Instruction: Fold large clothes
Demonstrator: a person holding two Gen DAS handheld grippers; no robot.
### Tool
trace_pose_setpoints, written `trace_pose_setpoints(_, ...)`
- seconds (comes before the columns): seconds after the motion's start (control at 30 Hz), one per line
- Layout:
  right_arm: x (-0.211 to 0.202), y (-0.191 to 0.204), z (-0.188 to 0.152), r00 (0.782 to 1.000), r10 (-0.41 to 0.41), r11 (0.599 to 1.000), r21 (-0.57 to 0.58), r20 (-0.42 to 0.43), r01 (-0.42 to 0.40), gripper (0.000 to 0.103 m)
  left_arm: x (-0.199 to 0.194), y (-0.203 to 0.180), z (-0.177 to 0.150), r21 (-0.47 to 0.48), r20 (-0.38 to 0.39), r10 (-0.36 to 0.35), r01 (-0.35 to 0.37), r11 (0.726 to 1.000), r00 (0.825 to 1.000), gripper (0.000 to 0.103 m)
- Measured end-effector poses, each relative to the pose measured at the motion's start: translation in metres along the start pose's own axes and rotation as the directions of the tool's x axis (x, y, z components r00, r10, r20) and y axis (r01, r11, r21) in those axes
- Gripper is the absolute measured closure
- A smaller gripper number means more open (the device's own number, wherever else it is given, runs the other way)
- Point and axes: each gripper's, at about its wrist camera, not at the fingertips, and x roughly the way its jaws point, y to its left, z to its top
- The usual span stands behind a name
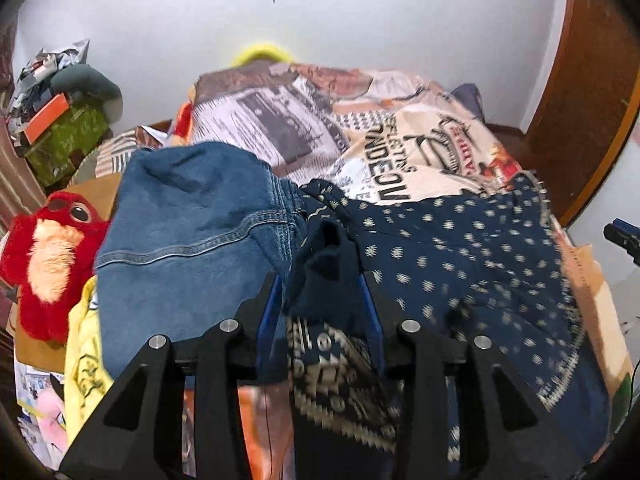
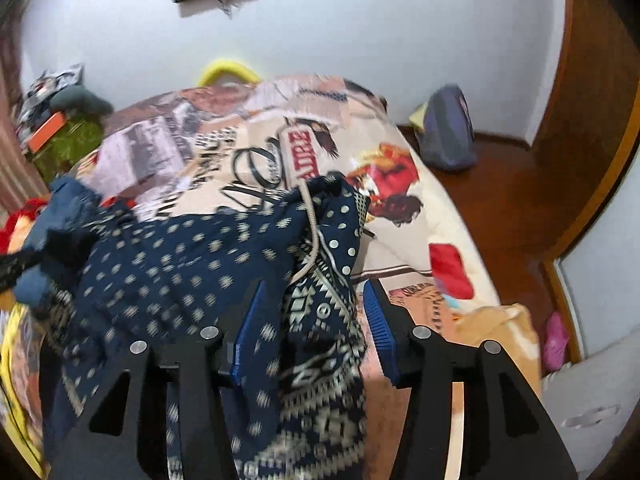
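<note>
A large navy garment (image 1: 472,264) with pale dot and border patterns is spread over the bed. My left gripper (image 1: 322,280) is shut on a bunched navy corner of it (image 1: 324,264), held above the bed. In the right wrist view the same navy garment (image 2: 192,264) drapes between the blue finger pads (image 2: 252,320). My right gripper (image 2: 316,292) has fabric (image 2: 320,320) between its pads, but the pads stand apart and the grip is unclear. The right gripper also shows at the right edge of the left wrist view (image 1: 624,238).
Blue jeans (image 1: 192,240) lie at the left on the bed. The bed has a printed cover (image 1: 360,132). A red plush toy (image 1: 48,264) and a yellow cloth (image 1: 82,360) sit at the left. A backpack (image 2: 448,132) lies on the wooden floor (image 2: 520,208) to the right.
</note>
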Motion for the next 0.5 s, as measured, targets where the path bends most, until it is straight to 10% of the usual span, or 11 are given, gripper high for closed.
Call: trace_pose_setpoints(0.5, -0.092, 0.027, -0.058, 0.998, -0.004, 0.999, -0.044, 0.059, 0.007, 0.019, -0.099, -0.007, -0.066, 0.045, 0.045, -0.025, 0.023, 0.999, 0.999, 0.018)
